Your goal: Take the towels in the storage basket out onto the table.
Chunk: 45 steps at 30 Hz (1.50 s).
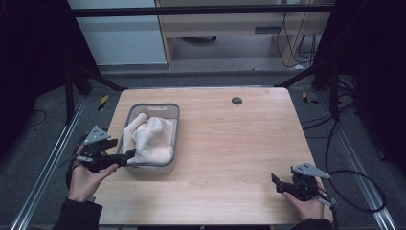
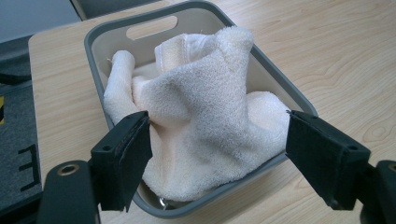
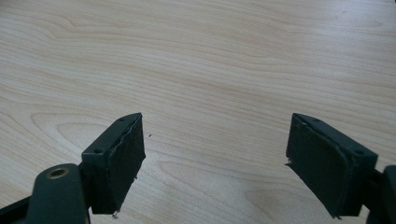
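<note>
A grey bin point(image 1: 175, 129) sits on the table point(image 1: 239, 143) at about 9 o'clock from the table's middle, with a cream towel point(image 1: 151, 139) heaped inside and rising above its rim. The left tongs point(image 1: 125, 157) reach the bin's near left corner; in the left gripper view the jaws stand spread wide around the towel point(image 2: 205, 116), the left jaw touching its folds, the right one just beside the rim. The right tongs point(image 1: 276, 183) rest at 5 o'clock, well apart from the bin, spread over bare wood.
</note>
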Motion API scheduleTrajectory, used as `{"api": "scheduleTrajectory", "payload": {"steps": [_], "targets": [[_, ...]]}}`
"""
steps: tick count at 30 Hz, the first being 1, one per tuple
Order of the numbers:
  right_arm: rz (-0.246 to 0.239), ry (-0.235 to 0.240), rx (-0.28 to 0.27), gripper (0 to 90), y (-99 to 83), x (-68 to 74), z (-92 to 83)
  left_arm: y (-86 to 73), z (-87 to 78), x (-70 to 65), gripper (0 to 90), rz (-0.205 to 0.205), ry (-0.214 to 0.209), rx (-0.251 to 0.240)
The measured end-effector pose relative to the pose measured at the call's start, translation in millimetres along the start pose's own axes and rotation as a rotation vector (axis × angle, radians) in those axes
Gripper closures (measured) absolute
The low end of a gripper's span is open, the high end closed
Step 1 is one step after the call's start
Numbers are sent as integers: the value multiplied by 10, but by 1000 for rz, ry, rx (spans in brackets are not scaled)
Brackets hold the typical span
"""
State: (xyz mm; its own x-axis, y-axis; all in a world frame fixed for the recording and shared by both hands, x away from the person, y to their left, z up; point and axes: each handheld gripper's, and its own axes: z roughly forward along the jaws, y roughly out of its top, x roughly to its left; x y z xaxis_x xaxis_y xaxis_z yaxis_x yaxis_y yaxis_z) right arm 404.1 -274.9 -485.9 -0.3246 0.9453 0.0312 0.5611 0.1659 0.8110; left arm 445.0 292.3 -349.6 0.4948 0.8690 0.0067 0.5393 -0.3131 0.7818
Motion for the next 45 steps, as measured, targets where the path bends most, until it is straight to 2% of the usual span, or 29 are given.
{"api": "scheduleTrajectory", "payload": {"steps": [3, 12, 27, 33, 42, 45], "targets": [[5, 7, 4, 192, 1, 3, -2, 47, 29, -32, 216, 16, -11, 21], [-1, 9, 8, 193, -1, 4, 10, 171, 112, -65, 216, 37, -5, 64], [3, 16, 23, 197, -4, 5, 27, 348, 265, -125, 233, 48, 6, 127], [5, 20, 27, 198, -5, 4, 28, 386, 317, -146, 240, 56, 19, 153], [3, 25, 35, 202, -6, 3, 32, 416, 430, -140, 259, 43, 34, 199], [-1, 23, 36, 201, -9, 1, 40, 416, 468, -144, 258, 56, 36, 218]]}}
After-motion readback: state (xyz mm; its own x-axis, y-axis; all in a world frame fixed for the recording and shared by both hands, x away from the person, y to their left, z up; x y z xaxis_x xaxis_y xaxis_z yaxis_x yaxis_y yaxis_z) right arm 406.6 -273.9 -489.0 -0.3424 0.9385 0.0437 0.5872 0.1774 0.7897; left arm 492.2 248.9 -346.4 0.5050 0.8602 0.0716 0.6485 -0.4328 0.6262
